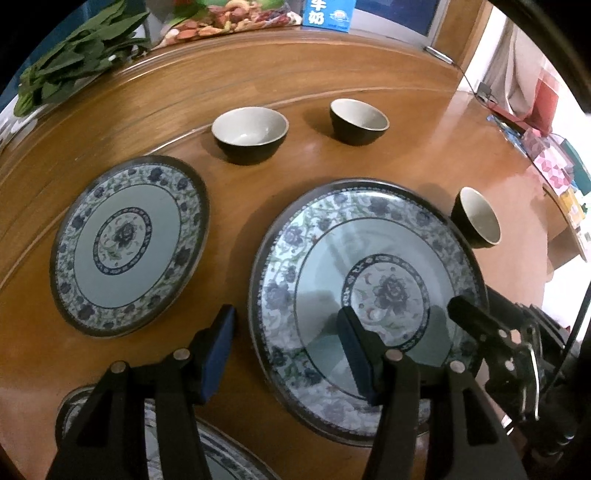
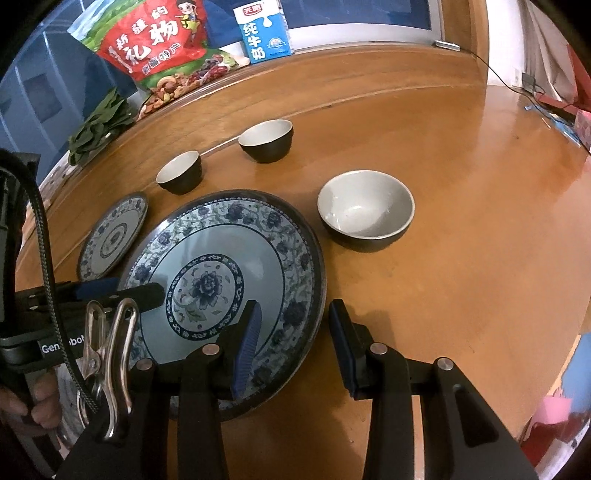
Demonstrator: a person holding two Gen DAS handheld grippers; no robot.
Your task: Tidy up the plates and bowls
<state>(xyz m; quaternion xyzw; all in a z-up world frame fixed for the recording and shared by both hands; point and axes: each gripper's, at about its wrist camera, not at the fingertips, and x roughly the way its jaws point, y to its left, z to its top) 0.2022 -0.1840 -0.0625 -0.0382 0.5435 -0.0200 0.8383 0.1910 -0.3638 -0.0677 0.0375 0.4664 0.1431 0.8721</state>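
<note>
**A:** Nearest first: where do the tongs stand against the big plate?

**B:** The large blue-and-white floral plate (image 2: 225, 295) lies flat on the wooden table (image 2: 461, 221), and both tools straddle its rim from opposite sides. The right gripper (image 2: 295, 343) has one blue ribbed pad over the patterned border and the other outside the edge, over bare wood. Its jaws stand apart, with nothing pinched. The left gripper (image 1: 291, 350) mirrors that on the plate's other edge, spread wider, also holding nothing.

**A:** So which hand is nearer?

**B:** Hard to separate; each brackets its own side of the rim. The plate is round, so no long axis matters. I'd judge that the move depends on a pad getting under the thin, low rim.

**A:** Surfaces?

**B:** Glossy glaze with a dark rim band, likely slippery. The table is polished and reflective.

**A:** Farther out?

**B:** A second floral plate (image 1: 129, 243) lies to its left, well apart. Just beside the large plate on the right sits a dark bowl with a pale interior (image 2: 365, 210). Beyond stand two smaller matching bowls (image 1: 251, 134) (image 1: 358, 120), upright and separate. At the far edge are leafy greens (image 1: 74, 55), a snack bag (image 2: 155, 40) and a milk carton (image 2: 264, 33).
</note>
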